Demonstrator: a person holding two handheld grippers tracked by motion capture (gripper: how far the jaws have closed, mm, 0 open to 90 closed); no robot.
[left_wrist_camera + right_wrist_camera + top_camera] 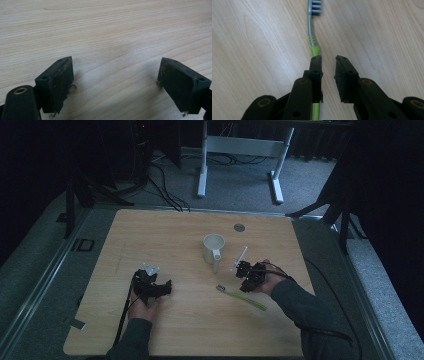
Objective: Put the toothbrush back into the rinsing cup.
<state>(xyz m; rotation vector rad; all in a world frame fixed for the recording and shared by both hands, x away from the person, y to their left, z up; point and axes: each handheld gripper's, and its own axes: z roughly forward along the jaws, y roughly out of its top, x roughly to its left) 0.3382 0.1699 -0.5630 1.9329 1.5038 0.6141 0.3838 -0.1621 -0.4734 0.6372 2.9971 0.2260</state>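
Note:
A green toothbrush (241, 296) with a grey head lies flat on the wooden table (175, 235), right of centre. In the right gripper view the toothbrush (312, 32) runs away from me, its handle passing under the left jaw. My right gripper (328, 58) hovers over the handle, jaws a narrow gap apart, with bare wood between them. In the high view the right gripper (241, 271) sits just above the brush head end. My left gripper (116, 61) rests low over bare wood with jaws wide apart and nothing in them; it is at the left (156, 287).
A white mug (214, 249) stands upright near the table's middle, just left of the right gripper, handle toward me. A thin white stick (240, 257) slants beside the right gripper. A grey round cap (239, 227) sits near the far edge. Dark stands flank the table.

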